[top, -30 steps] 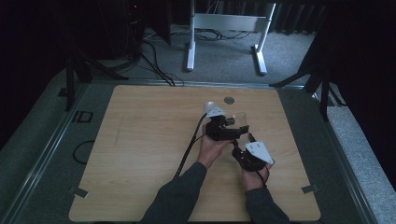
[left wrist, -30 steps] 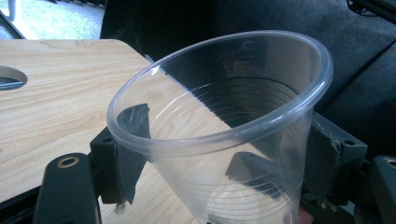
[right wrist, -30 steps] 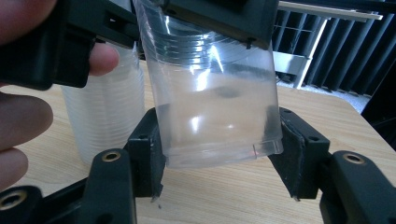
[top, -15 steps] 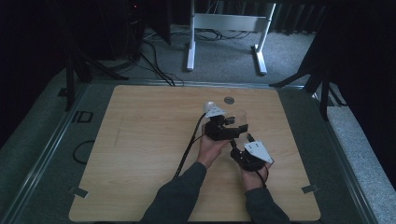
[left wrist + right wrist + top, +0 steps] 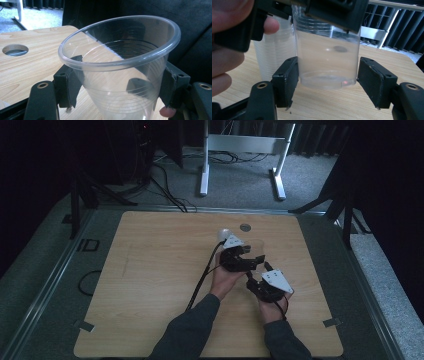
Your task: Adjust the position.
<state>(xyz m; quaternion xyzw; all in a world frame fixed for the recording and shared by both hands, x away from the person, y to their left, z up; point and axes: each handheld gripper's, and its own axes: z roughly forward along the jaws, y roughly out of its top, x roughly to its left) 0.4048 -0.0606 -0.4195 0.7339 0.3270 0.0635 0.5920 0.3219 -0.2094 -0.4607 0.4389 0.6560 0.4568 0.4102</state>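
Note:
A clear plastic cup (image 5: 120,62) stands upright between the pads of my left gripper (image 5: 121,83), which press on its wall just below the rim. These jaws have just been closing on it. In the right gripper view the same cup (image 5: 327,57) hangs just above the table, with the left gripper (image 5: 332,10) clamped around its upper part. My right gripper (image 5: 330,83) flanks the cup's base. Its jaws have just been opening, and the right pad stands clear of the cup. In the high view the left gripper (image 5: 252,261) and right gripper (image 5: 252,277) meet near the table's middle right.
A stack of clear cups (image 5: 272,57) stands just behind the held cup, beside the person's hand (image 5: 227,50). The wooden table (image 5: 160,270) has a round hole (image 5: 245,227) near its far edge. Beyond it are a white stand (image 5: 240,150) and floor cables (image 5: 165,190).
Both hands stay where they were in the high view. At that size I make out no clear difference in the jaws.

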